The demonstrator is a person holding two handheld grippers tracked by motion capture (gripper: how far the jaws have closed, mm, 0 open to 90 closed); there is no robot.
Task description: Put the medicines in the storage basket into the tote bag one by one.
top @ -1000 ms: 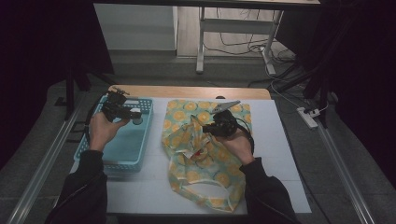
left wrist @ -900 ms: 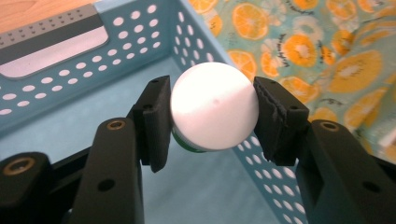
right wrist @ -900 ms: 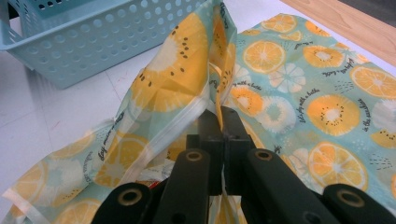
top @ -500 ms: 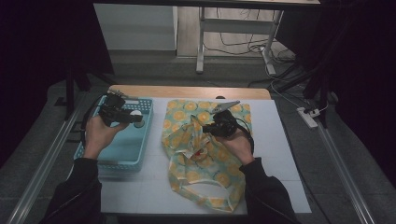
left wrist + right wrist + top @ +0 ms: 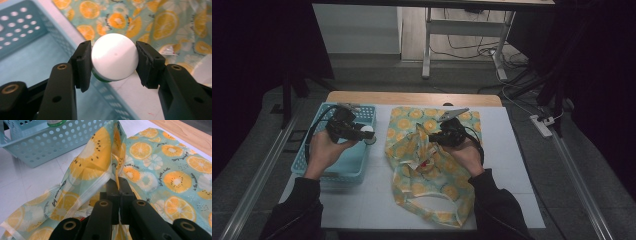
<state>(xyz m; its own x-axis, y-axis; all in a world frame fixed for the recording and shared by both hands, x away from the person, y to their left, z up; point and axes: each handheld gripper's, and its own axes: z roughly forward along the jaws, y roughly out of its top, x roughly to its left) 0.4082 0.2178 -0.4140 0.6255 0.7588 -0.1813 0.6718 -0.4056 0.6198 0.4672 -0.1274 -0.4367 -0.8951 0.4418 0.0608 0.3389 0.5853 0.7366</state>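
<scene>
High view first: the left hand (image 5: 324, 150) reaches forward from a dark sleeve, wrist roughly level, and carries the left hand-held gripper (image 5: 364, 134) above the right rim of the basket (image 5: 314, 150). Its jaws are clenched on a white-capped bottle (image 5: 369, 135). Seen from the left gripper view, that bottle (image 5: 114, 57) sits square between the two pads, white cap facing the camera and a green band showing just beneath it; below the jaws lie the basket wall and a strip of white counter (image 5: 130, 97), and beyond them the bag (image 5: 155, 22).

The right hand (image 5: 469, 152) rests on the bag (image 5: 432, 170), its hand-held gripper (image 5: 434, 137) pointing left toward the basket. In the right gripper view the jaws are pressed together on a raised fold of the bag (image 5: 100, 170), lifting it into a peak ahead of the right hand-held gripper (image 5: 118, 185). The fabric is printed with orange slices and small cursive lettering, too fine to read with certainty.
</scene>
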